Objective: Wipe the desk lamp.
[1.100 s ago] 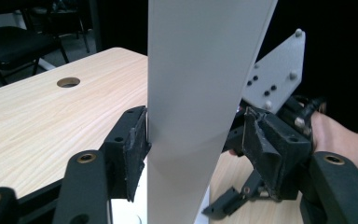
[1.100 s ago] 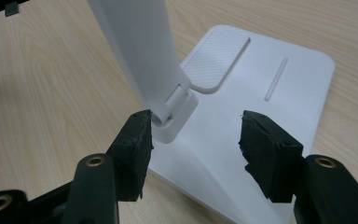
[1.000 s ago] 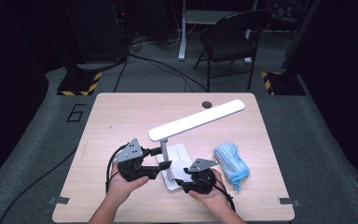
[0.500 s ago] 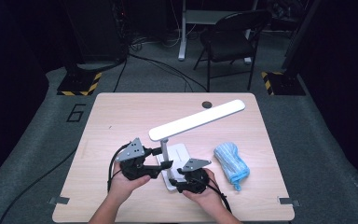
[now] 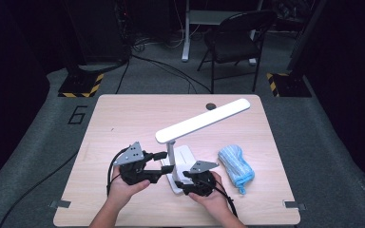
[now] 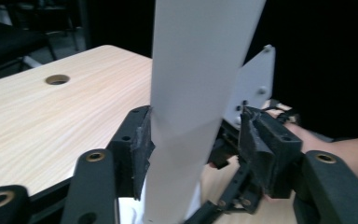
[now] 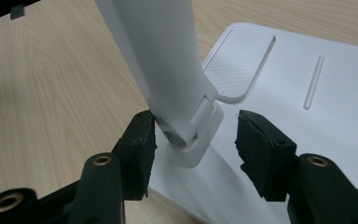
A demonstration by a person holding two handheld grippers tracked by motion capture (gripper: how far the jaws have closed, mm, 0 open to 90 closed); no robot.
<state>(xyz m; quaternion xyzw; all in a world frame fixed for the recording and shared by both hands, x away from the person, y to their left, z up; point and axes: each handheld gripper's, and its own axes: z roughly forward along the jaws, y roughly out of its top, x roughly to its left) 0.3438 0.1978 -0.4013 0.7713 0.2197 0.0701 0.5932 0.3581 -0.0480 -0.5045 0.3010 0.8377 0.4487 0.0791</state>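
Note:
A white desk lamp (image 5: 202, 121) stands on the wooden table (image 5: 123, 118), its long head slanting up to the right over a flat white base (image 5: 185, 156). My left gripper (image 5: 164, 162) reaches in from the left around the upright post (image 6: 200, 70). Its jaws have just been closing. One pad (image 6: 140, 149) touches the post and the other stands a little off it. My right gripper (image 5: 183, 179) straddles the hinge (image 7: 186, 130) at the post's foot, and its jaws have just been closing too. The left pad (image 7: 142, 140) is against the hinge, with a gap at the right pad.
A rolled blue cloth (image 5: 235, 164) lies right of the lamp base. A cable hole (image 5: 211, 106) sits near the table's far edge. A folding chair (image 5: 237, 38) stands beyond the table. Bare wood lies to the left and at the back.
The right hand has shifted slightly left, in to the foot of the lamp post. The left hand has stayed at the post. Lamp and cloth have not moved.

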